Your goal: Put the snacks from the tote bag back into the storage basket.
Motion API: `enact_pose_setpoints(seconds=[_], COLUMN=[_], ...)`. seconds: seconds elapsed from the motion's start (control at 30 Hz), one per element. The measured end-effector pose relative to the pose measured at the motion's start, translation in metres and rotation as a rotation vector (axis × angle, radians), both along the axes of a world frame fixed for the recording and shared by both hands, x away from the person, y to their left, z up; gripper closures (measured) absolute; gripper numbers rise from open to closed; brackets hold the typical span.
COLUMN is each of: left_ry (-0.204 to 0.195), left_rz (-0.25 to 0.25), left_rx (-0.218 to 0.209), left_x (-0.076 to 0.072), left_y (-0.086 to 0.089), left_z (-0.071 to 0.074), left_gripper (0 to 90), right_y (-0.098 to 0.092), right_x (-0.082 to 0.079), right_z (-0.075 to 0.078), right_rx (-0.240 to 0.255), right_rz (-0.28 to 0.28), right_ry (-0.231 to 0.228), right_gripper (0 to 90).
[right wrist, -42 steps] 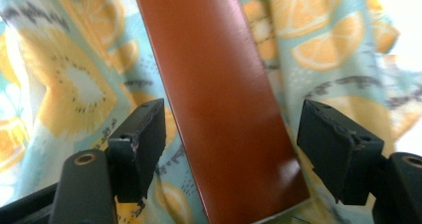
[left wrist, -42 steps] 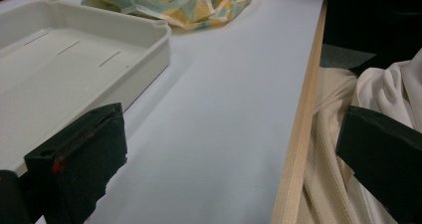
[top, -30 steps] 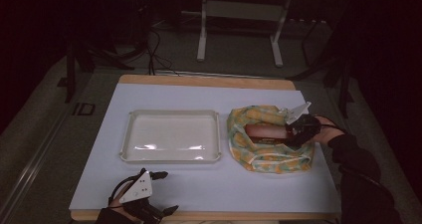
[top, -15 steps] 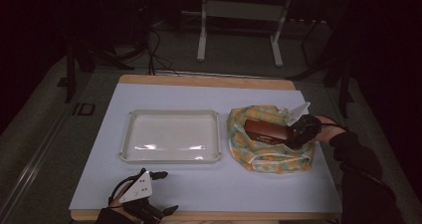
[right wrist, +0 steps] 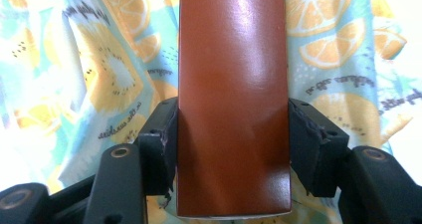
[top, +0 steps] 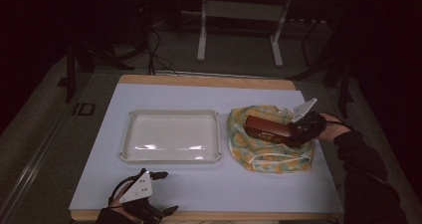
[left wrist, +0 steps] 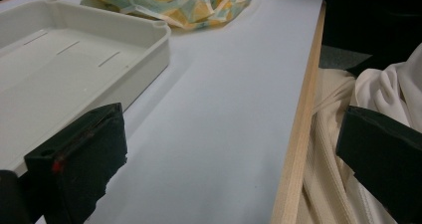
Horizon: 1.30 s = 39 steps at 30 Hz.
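Right gripper view showed my right gripper [right wrist: 233, 134] clamped on a glossy brown box [right wrist: 233, 94], one black jaw pressed flat against each long side, the box's near end sitting between them and the rest running away from the camera. Behind the box lay a fabric bag [right wrist: 89, 79] printed with orange slices and kiwi.

In the high view, my right gripper [top: 298, 130] sat at the far right of the desk [top: 209, 184], over the crumpled bag [top: 263, 152], with the brown box [top: 267, 128] held across the bag's open top and pointing toward the tray. My right forearm, in a dark sleeve [top: 361, 159], came in from the right edge.

My left gripper [top: 161, 191] rested near the front left edge of the desk, its jaws spread wide and holding nothing. In the left gripper view that gap showed plainly, bare desk [left wrist: 224, 109] between the jaws of the left gripper [left wrist: 229, 159]. The empty white tray [left wrist: 74, 64] lay just beside the left-hand jaw; I could not tell whether they touched. The tray [top: 171, 137] sat mid-desk, just beside the bag.
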<state>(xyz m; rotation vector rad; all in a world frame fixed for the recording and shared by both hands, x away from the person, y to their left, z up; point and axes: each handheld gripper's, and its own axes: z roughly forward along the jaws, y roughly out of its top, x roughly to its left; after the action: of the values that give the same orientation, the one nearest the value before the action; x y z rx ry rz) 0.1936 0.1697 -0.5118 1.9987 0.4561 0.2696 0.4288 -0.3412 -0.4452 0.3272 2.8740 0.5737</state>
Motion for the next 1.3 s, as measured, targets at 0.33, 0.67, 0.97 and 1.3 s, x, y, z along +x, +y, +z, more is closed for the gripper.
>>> enact_pose_setpoints(seconds=[0.33,0.67,0.97,1.3], left_ry=[-0.005,-0.007,-0.006,-0.006], left_rz=[0.0,0.004,0.01,0.005], left_rx=[-0.006,-0.009,-0.009,-0.011], left_x=[-0.001,-0.003,-0.002,-0.002], left_y=[0.002,0.002,0.002,0.002], left_z=[0.0,0.001,0.001,0.001], left_gripper=[0.0,0.0,0.0,0.0], right_y=[-0.001,-0.001,0.005,0.029], right_x=[-0.002,-0.008,-0.007,-0.006], right_z=[0.027,0.051,0.07,0.087], right_rx=[0.007,0.012,0.016,0.016], right_rz=[-0.015,-0.03,-0.027,0.008], right_ry=[-0.032,-0.055,-0.075,-0.089], right_gripper=[43.1,43.1,43.2,43.2])
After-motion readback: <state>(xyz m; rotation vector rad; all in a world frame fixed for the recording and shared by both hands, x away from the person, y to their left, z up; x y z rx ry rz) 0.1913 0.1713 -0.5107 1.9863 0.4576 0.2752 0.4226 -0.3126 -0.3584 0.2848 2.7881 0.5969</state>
